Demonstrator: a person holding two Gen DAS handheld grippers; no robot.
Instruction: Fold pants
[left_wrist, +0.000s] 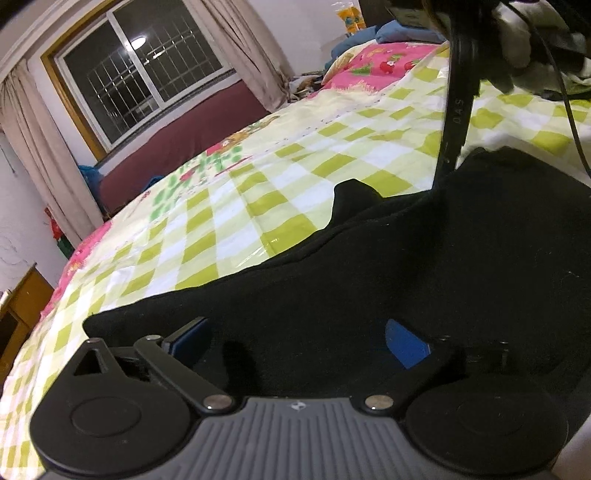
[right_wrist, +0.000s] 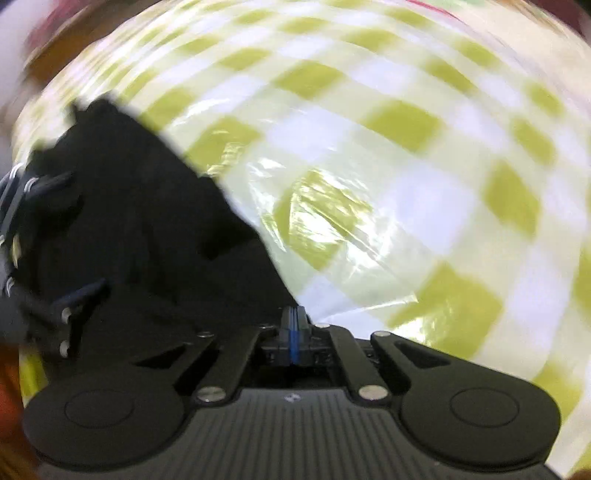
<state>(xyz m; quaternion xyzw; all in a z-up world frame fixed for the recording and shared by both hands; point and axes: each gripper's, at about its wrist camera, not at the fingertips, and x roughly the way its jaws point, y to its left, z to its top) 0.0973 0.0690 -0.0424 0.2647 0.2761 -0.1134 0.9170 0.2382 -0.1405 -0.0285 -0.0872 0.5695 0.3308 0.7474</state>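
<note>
The black pants (left_wrist: 424, 266) lie on a bed with a green and white checked cover (left_wrist: 258, 192). My left gripper (left_wrist: 295, 343) is open, its blue pads apart, low over the near edge of the pants. In the left wrist view the right gripper's black finger (left_wrist: 456, 110) reaches down to the far edge of the pants. In the right wrist view my right gripper (right_wrist: 294, 334) is shut with its blue pads together at the edge of the pants (right_wrist: 129, 221). Whether cloth is pinched between them I cannot tell. The view is blurred.
A window (left_wrist: 140, 66) with beige curtains is at the back left. A pink patterned blanket (left_wrist: 376, 62) and blue pillows (left_wrist: 399, 33) lie at the head of the bed. A wooden cabinet (left_wrist: 18, 306) stands at the left. The left gripper's linkage (right_wrist: 44, 258) shows at the left.
</note>
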